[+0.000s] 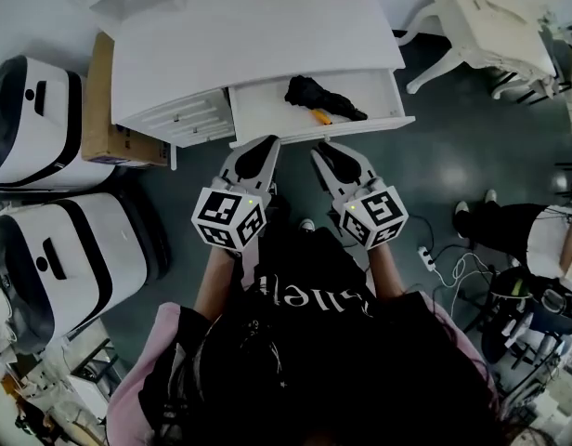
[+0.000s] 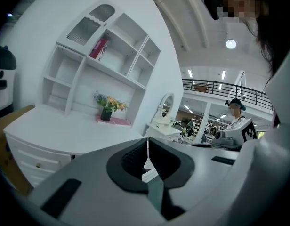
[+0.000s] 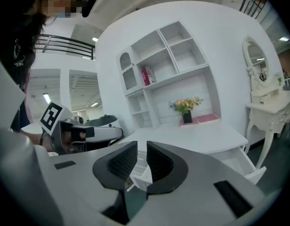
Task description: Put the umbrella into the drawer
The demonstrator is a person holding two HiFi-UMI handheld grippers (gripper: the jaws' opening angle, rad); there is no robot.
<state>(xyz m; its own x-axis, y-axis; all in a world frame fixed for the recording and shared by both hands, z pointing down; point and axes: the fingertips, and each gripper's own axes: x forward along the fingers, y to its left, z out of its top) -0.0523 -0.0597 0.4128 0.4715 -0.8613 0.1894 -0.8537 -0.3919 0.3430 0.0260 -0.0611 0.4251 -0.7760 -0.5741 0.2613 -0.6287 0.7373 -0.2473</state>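
A black folded umbrella [image 1: 318, 96] with a yellow handle end lies inside the open drawer [image 1: 258, 110] of the white desk [image 1: 249, 45]. Both grippers hover side by side just in front of the drawer's front edge, apart from the umbrella. My left gripper [image 1: 266, 145] [image 2: 147, 141] has its tips touching and holds nothing. The right gripper [image 1: 325, 149] [image 3: 141, 147] shows a narrow gap between its pads, with nothing in it. The umbrella does not show in either gripper view.
Two white rounded machines [image 1: 35, 119] [image 1: 54, 268] and a cardboard box [image 1: 105, 100] stand left of the desk. A white vanity table [image 1: 490, 17] stands at the upper right. A seated person [image 1: 518, 230] and a power strip [image 1: 425, 256] with cables are on the right.
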